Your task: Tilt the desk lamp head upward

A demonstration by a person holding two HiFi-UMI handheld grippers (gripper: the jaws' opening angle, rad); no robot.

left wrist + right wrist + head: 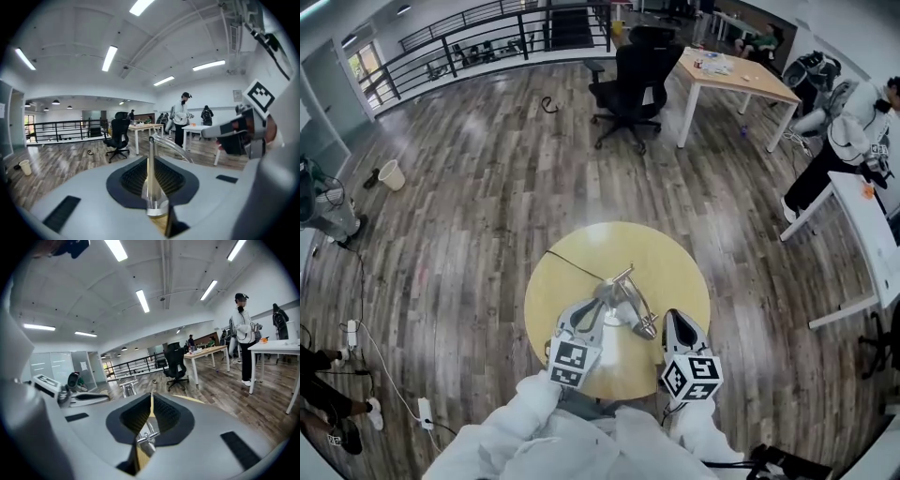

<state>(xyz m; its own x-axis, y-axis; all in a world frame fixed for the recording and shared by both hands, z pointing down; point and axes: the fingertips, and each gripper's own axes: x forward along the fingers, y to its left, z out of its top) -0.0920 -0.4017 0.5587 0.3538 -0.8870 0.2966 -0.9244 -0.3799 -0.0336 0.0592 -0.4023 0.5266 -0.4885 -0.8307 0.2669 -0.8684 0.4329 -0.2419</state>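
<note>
A silver desk lamp (630, 298) stands on the round yellow table (675, 272), its black cable (572, 264) trailing to the far left. My left gripper (596, 307) meets the lamp from the near left. In the left gripper view the left gripper (151, 164) is shut on an upright silver lamp arm (151, 150), and a second bar (176, 147) curves off to the right. My right gripper (667, 324) sits at the lamp's near right end. The right gripper (151, 404) is shut on a thin lamp rod with a small screw joint (146, 438).
A black office chair (628, 80) and a wooden desk (736, 75) stand beyond the table. A white desk (872, 234) and a person (848, 141) are at the right. A bin (391, 174) and floor cables (384, 366) lie to the left.
</note>
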